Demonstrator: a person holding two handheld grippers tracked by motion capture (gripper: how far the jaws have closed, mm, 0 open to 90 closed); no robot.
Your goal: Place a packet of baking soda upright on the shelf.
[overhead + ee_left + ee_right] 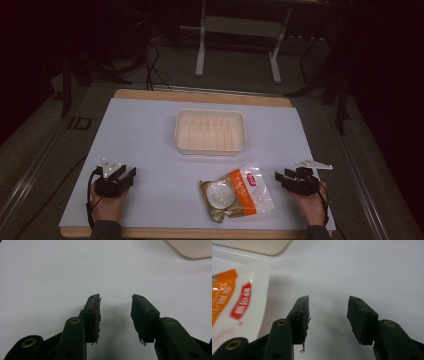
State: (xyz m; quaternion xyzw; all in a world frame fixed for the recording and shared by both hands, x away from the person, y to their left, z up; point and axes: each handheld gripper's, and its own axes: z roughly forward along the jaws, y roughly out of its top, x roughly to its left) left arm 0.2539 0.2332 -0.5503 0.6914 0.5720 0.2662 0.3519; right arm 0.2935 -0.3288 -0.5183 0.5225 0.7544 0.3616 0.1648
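Observation:
A clear food packet (237, 192) with an orange label and a round white cake inside lies flat near the table's front, right of centre. Its orange and red print (234, 300) fills the left of the right gripper view. A cream plastic tray (210, 131) sits empty at the middle of the white board. My left gripper (121, 174) rests at the front left, open, with nothing between its jaws (115, 298). My right gripper (281, 176) rests at the front right, just right of the packet, open and empty (328, 298).
The white board (150, 130) covers a wooden table top. A corner of the tray (192, 248) shows at the top right of the left gripper view, and another tray corner (259, 246) at the top left of the right gripper view. White stand legs (200, 55) stand on the floor beyond the table.

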